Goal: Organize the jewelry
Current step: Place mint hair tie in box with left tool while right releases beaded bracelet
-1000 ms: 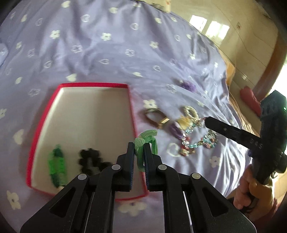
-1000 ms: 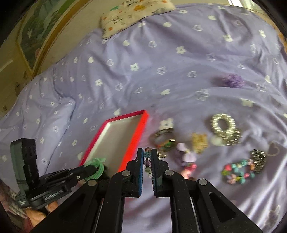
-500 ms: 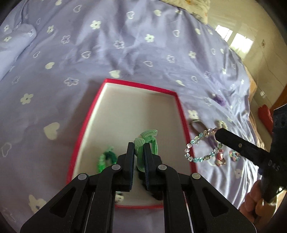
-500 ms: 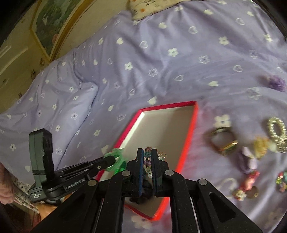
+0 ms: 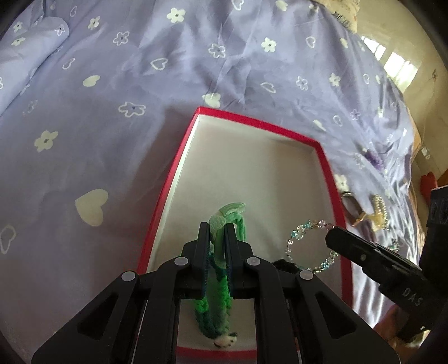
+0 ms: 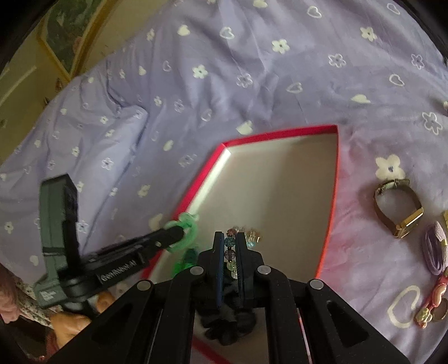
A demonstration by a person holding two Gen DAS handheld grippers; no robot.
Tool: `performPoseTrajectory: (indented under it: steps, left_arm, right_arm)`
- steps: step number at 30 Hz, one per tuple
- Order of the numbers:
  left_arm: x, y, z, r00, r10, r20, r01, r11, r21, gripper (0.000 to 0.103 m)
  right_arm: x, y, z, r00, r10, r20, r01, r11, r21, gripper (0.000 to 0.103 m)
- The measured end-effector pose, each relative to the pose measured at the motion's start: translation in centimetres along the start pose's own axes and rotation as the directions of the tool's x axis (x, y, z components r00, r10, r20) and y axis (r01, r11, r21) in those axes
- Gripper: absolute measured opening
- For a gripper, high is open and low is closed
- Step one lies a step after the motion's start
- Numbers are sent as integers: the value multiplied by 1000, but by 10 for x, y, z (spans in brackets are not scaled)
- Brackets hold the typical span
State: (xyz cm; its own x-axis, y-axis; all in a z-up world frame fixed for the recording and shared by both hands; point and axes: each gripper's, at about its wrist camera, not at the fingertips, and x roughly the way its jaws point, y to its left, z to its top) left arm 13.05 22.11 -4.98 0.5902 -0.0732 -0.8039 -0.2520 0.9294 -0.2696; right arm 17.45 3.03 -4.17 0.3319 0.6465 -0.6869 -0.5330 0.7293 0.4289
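Since the earlier frames, both grippers have been carried from the jewelry scattered on the bed (image 5: 117, 156) to above the red box (image 5: 280, 131). The pale green scrunchie (image 5: 228, 218) is clamped in the left gripper (image 5: 217, 235), jaws narrow. The beaded bracelet (image 6: 230, 252) is pinched in the right gripper (image 6: 229, 246), hanging over the box's near right edge.

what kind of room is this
Most likely a bedroom: the work surface is a bed with a lilac flower-and-heart sheet, a patterned pillow lies at its far end, and a framed picture hangs on the wall.
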Motion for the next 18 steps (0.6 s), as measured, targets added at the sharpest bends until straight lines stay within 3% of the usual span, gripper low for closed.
performPoseTrajectory:
  steps: [14, 18]
  left_arm:
    - [25, -1, -5, 997, 63, -50, -60, 997, 50, 11]
    - [24, -2, -4, 996, 75, -51, -72, 996, 51, 17]
  right_arm:
    - [21, 0, -10, 986, -142, -88, 131, 985, -113, 8]
    - [24, 2, -9, 984, -152, -96, 140, 982, -128, 9]
